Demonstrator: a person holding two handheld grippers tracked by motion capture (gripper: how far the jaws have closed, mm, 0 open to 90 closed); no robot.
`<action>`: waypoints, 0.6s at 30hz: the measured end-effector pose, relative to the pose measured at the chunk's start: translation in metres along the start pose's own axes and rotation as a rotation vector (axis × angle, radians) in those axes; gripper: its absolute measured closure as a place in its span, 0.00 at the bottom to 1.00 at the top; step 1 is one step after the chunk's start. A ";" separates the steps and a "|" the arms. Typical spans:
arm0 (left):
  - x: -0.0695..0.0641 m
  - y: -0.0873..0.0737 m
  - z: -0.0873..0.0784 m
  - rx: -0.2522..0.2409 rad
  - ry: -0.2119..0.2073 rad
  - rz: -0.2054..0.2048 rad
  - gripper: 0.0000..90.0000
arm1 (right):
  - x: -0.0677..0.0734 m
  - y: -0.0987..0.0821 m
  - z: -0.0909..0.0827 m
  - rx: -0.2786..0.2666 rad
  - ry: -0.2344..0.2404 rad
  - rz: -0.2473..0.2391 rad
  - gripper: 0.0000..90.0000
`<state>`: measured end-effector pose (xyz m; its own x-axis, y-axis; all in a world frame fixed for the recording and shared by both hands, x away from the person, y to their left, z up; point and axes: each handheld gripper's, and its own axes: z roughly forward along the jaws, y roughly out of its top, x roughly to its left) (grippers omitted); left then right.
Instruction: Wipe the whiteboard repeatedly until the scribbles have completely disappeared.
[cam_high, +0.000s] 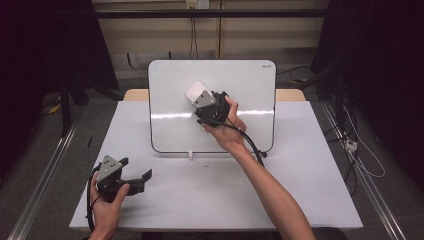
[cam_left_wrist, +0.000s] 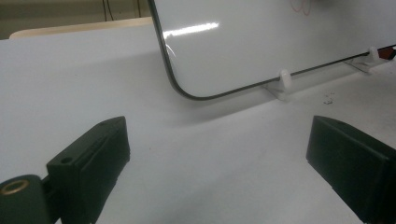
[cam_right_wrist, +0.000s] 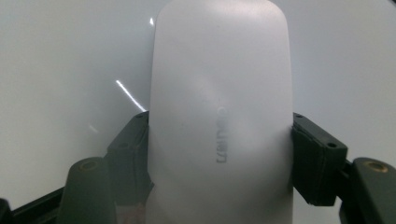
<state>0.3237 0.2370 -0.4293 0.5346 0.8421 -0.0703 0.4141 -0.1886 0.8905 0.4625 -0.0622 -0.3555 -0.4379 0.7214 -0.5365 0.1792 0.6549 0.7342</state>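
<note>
1. The right tool (cam_high: 200, 100) pinches a white eraser (cam_right_wrist: 222, 116) between its jaws, pressed against the whiteboard (cam_high: 250, 90) standing at the far middle of the bench (cam_high: 300, 190);
2. The left tool (cam_high: 142, 179), jaws spread, rests near left on the bench.

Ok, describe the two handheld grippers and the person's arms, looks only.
Both the left gripper and the right gripper are black, blocky two-jaw tools, each topped by a grey three-cornered plate with small holes and trailing a black cable. Brass-coloured inserts sit near the jaw bases. The forearms are bare, with no sleeves in view.
</note>
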 end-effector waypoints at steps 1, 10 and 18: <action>0.000 0.000 0.000 0.000 0.001 -0.001 0.07 | 0.007 0.000 0.000 -0.003 0.006 -0.008 0.35; -0.001 0.000 0.001 0.003 0.001 0.005 0.07 | 0.034 0.001 0.001 -0.006 0.038 -0.057 0.35; -0.002 0.000 0.001 0.005 -0.001 0.006 0.07 | 0.058 -0.001 0.001 -0.004 0.066 -0.109 0.35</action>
<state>0.3235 0.2349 -0.4296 0.5379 0.8404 -0.0658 0.4145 -0.1956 0.8888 0.4378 -0.0205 -0.3875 -0.5116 0.6292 -0.5852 0.1233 0.7277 0.6747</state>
